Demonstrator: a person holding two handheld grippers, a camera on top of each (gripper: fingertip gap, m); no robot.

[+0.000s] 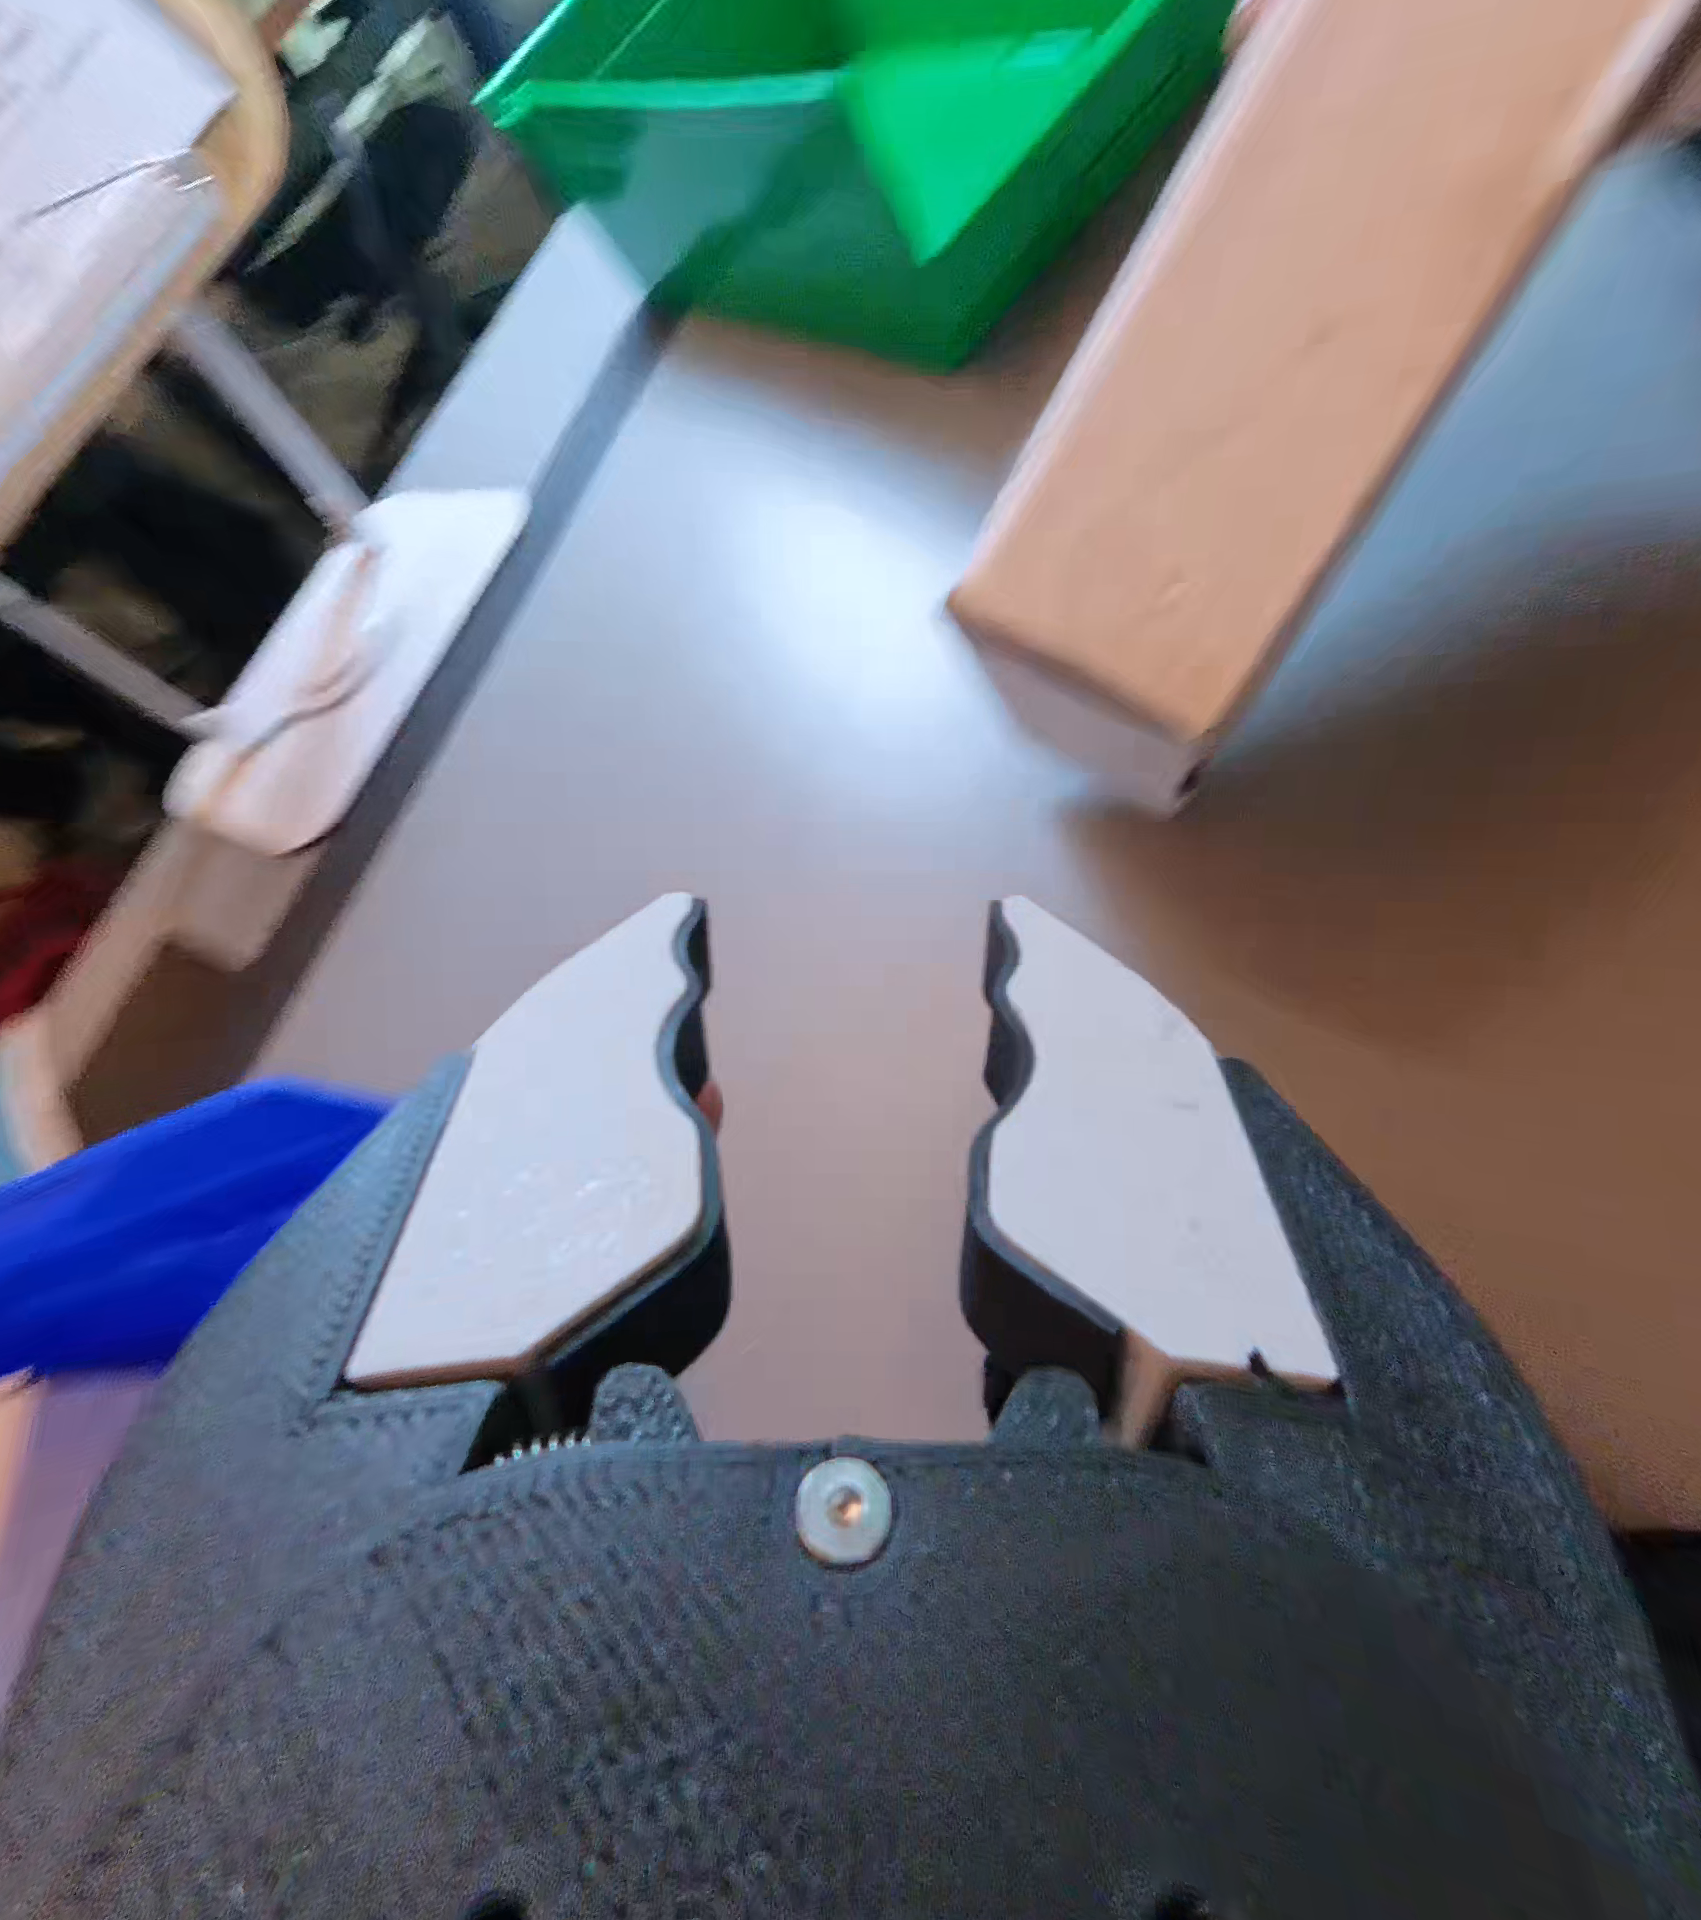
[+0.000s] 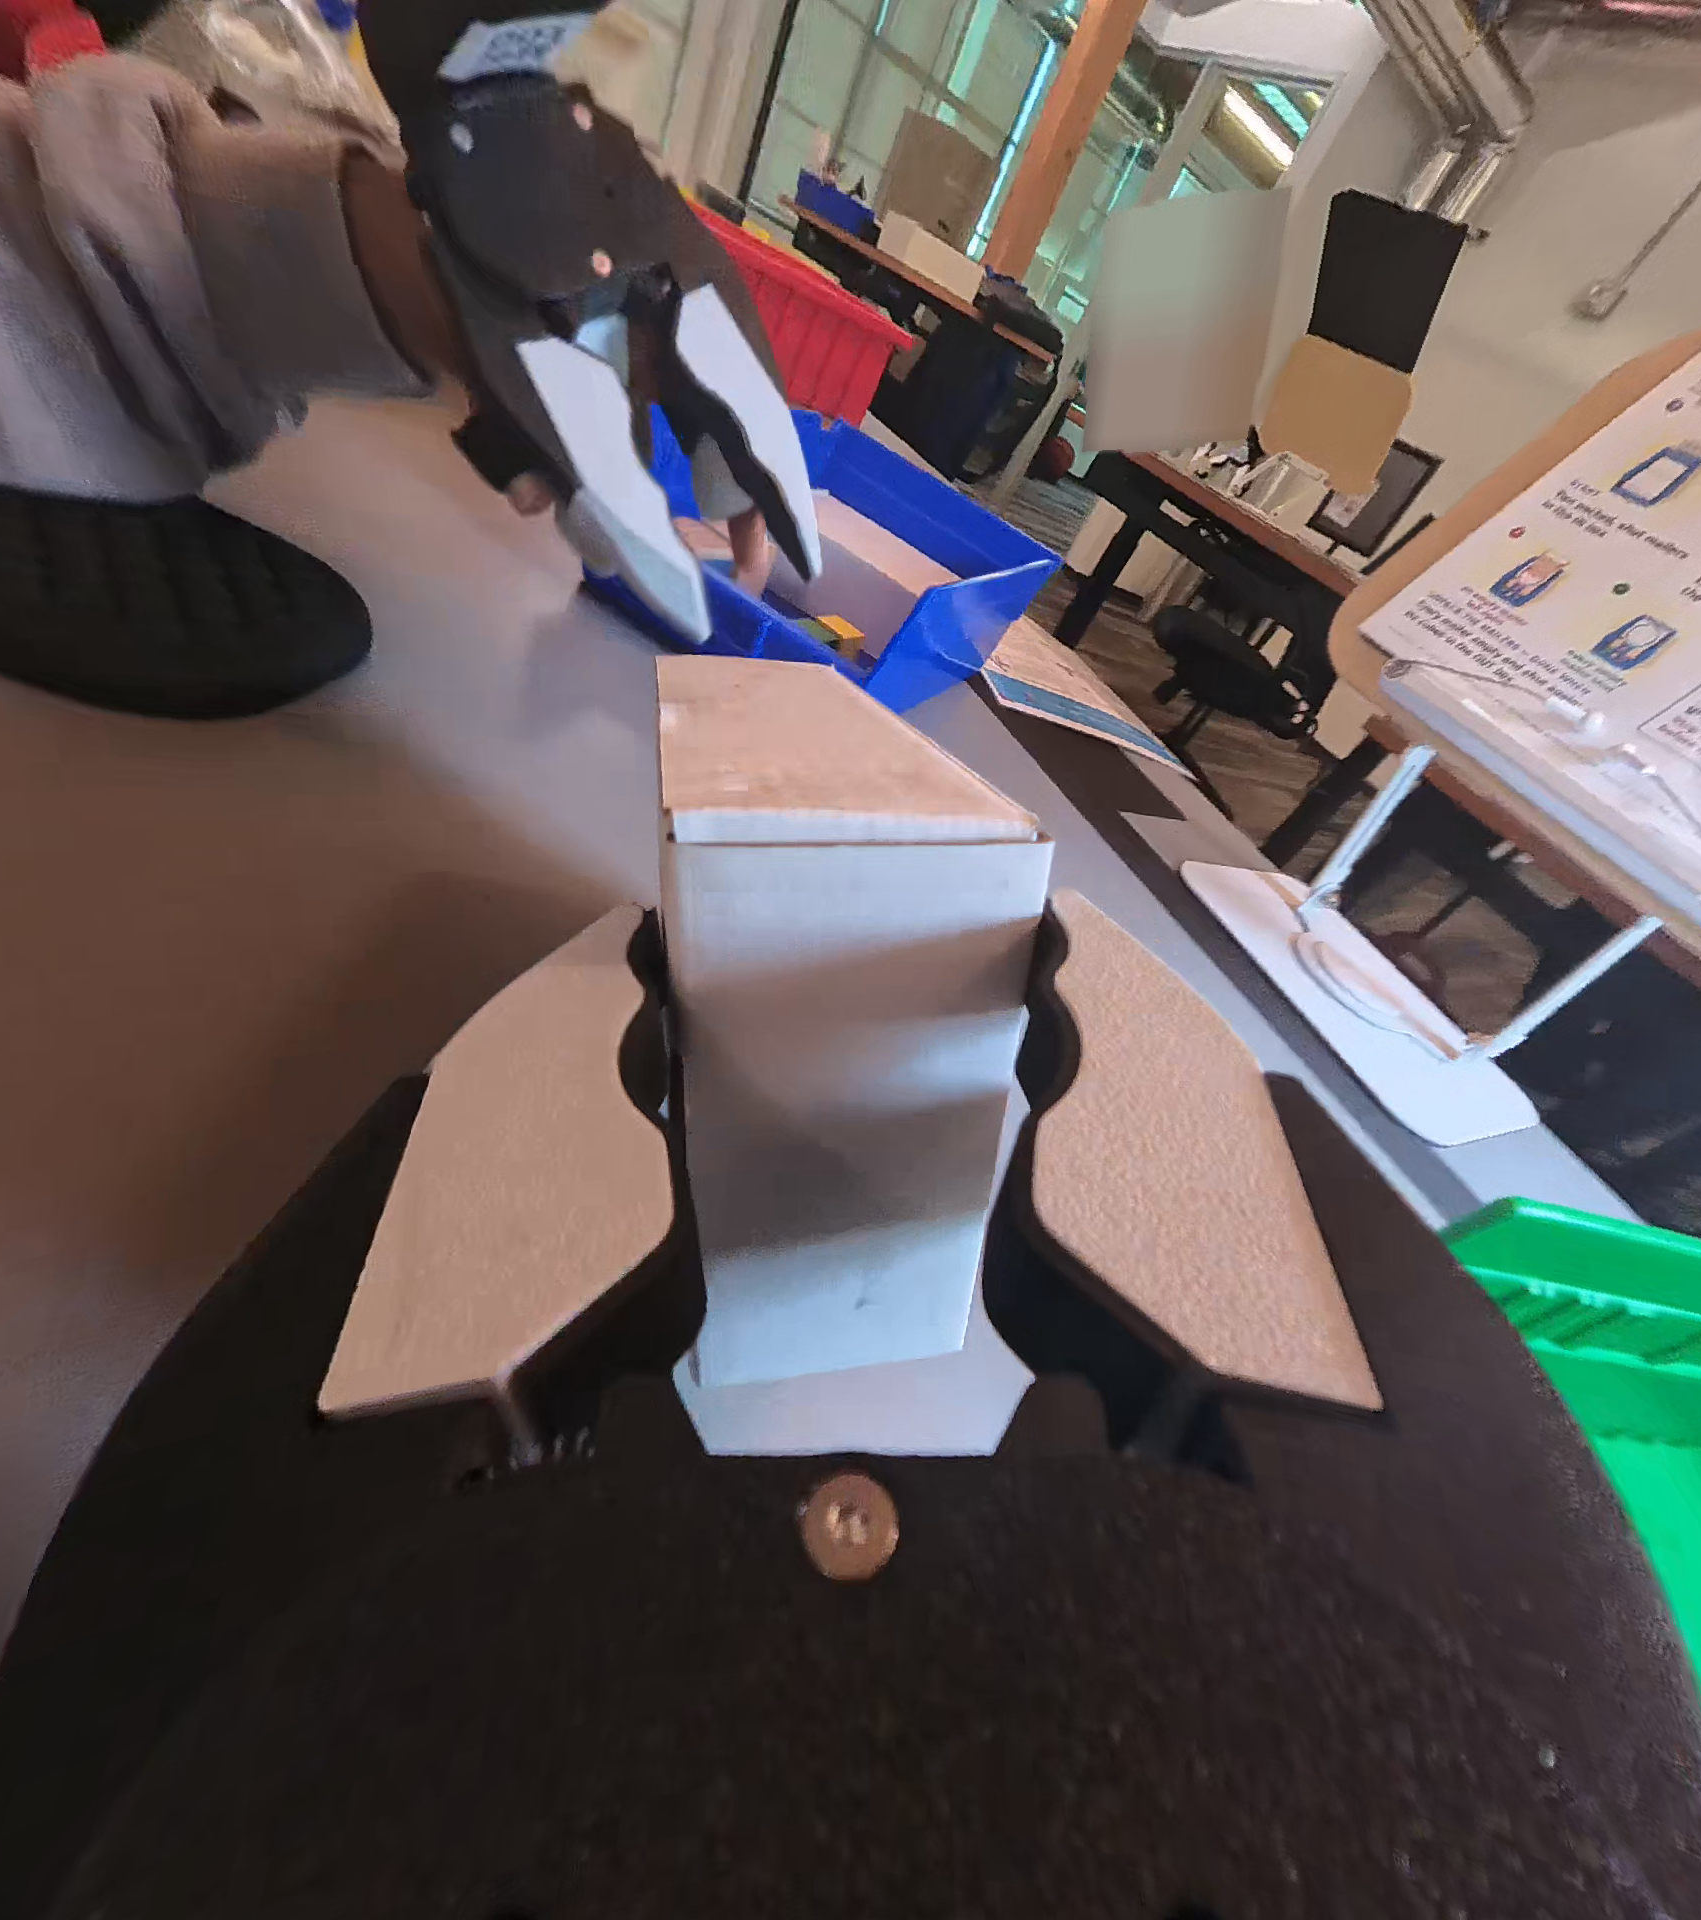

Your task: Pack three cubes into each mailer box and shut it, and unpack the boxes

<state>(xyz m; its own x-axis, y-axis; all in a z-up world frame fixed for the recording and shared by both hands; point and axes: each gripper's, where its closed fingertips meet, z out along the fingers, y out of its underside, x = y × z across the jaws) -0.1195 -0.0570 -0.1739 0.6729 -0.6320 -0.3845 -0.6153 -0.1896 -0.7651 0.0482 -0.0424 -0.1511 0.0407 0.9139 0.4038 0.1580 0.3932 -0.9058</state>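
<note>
Gripping a closed white mailer box point(image 2: 851, 997) between its two pads, the right tool point(image 2: 846, 914) holds the carton lengthwise, so the box's long axis runs straight out from the tool and away along the table point(image 2: 202, 935). The same box shows in the left wrist view as a long pale carton point(image 1: 1272, 395) lying ahead and to the right of the left tool point(image 1: 848, 909), well apart from it. The left tool is released, its fingers spread with only bare table between them; seen from the right wrist view it hangs tilted over the blue bin point(image 2: 939, 561). By this reading the right tool is plainly the nearer one and carries the box alone.

The green bin point(image 2: 1656, 1351) sits just beside the right tool, at its right; in the left wrist view its visible part point(image 1: 877, 177) shows nothing inside. The blue bin lies beyond the far end of the box and holds at least one small coloured cube point(image 2: 841, 631); any others are hidden. Whether the mailer is filled cannot be told, since its lid is down.
</note>
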